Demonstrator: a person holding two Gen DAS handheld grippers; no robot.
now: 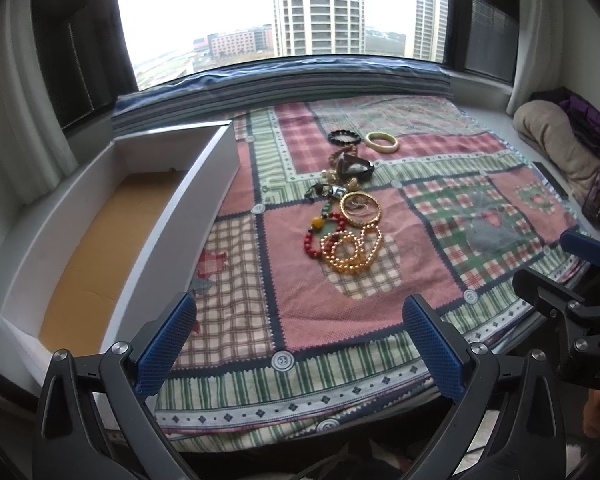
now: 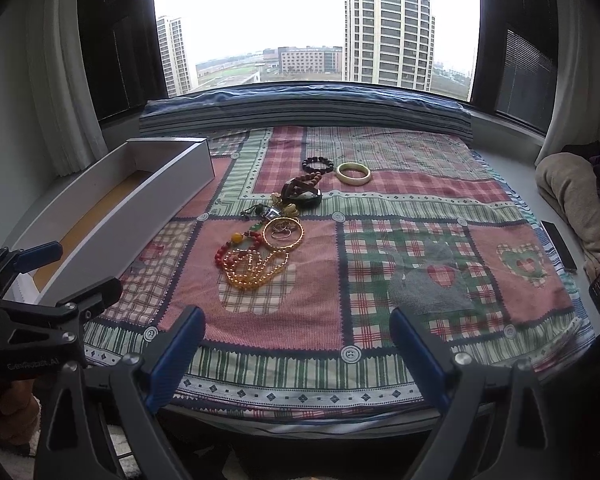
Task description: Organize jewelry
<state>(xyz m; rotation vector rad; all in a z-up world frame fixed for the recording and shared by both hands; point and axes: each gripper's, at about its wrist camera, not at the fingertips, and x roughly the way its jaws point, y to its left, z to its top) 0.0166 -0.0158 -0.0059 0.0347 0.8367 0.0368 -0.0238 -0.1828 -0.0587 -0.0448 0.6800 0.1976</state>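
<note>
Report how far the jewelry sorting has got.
Done: nothing visible; the white box holds no jewelry, only its brown floor. In hand: nothing; the left hand-held gripper and right hand-held gripper hang open over the quilt's near edge. Left: everything, from the gold bead strand and gold bangle back to the dark bead bracelet and cream bangle.

The patchwork cloth (image 1: pixel 340 264) lies flat before the window (image 1: pixel 284 8). The open box (image 1: pixel 100 224) sits along the cloth's left edge. The jewelry pile (image 1: pixel 346 220) lies on the cloth, right of the box. Behind the pile lie a beaded bracelet (image 1: pixel 342 137) and, to its right, a bangle (image 1: pixel 382 142). A folded bundle (image 2: pixel 572 200) rests beyond the cloth's right edge.
</note>
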